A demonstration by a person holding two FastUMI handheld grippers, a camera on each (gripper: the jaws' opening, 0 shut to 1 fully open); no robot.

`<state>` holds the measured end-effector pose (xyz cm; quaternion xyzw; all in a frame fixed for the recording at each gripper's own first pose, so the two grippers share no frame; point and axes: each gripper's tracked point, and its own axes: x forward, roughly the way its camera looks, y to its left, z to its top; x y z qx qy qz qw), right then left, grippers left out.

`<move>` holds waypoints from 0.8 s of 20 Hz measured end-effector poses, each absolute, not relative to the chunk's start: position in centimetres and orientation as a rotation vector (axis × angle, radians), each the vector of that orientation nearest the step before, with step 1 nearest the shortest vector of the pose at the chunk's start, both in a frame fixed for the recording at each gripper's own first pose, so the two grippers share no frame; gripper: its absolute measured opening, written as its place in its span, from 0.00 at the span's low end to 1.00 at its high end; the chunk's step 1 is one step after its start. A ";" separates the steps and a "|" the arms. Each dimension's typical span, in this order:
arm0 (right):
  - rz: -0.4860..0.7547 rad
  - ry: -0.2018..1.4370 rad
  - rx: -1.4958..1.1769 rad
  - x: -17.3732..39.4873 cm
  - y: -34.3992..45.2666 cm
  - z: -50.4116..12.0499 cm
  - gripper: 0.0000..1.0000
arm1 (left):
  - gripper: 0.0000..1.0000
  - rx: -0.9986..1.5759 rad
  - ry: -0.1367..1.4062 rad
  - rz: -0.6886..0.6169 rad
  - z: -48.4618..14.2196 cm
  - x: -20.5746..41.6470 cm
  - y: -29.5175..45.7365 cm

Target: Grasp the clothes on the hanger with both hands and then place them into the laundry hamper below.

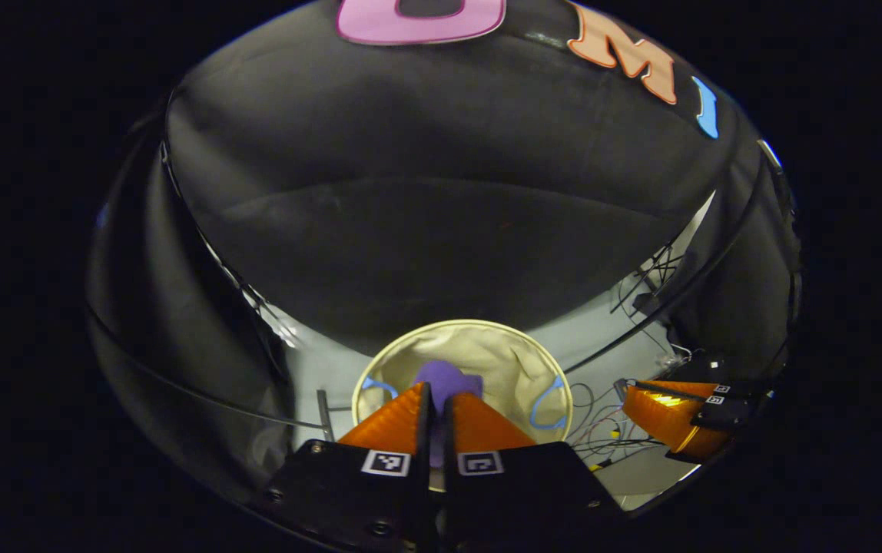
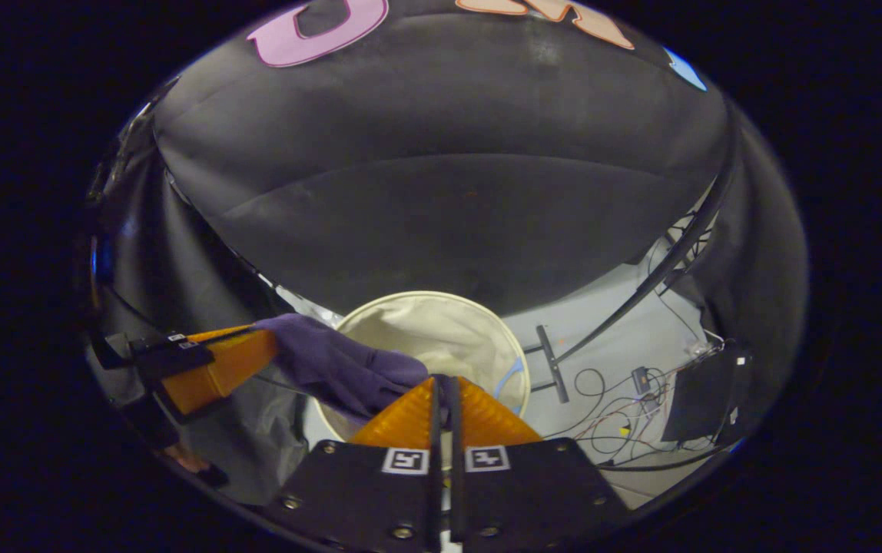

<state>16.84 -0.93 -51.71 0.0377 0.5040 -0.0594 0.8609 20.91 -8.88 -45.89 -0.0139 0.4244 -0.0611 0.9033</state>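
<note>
My left tool (image 1: 436,399) and right tool (image 2: 445,392) are both pinched shut on the purple cloth (image 2: 333,361), stretched above the hamper (image 2: 441,299); only the drop remains.

Matt purple cloth garment (image 2: 341,369); creased fabric hamper (image 2: 441,330)

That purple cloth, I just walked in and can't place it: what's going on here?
A person holds a gripper in each hand. The left gripper and the right gripper are each shut on the purple garment, which stretches between them above the open laundry hamper on the floor. It has not been dropped in yet.
</note>
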 end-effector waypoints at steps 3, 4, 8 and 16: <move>-0.141 1.092 0.058 16.2 -1.2 -53.1 0.43 | 0.99 0.007 0.918 -0.097 -46.4 20.9 -7.7; -0.144 1.098 0.063 16.1 -1.1 -53.4 0.58 | 1.00 -0.003 0.929 -0.102 -46.6 20.7 -7.7; -0.154 1.097 0.052 16.1 -1.3 -52.9 1.00 | 0.98 -0.014 0.928 -0.102 -46.8 20.6 -7.2; -0.155 1.072 0.037 16.0 -0.7 -50.2 1.00 | 0.98 0.001 0.880 -0.118 -44.0 18.7 -7.2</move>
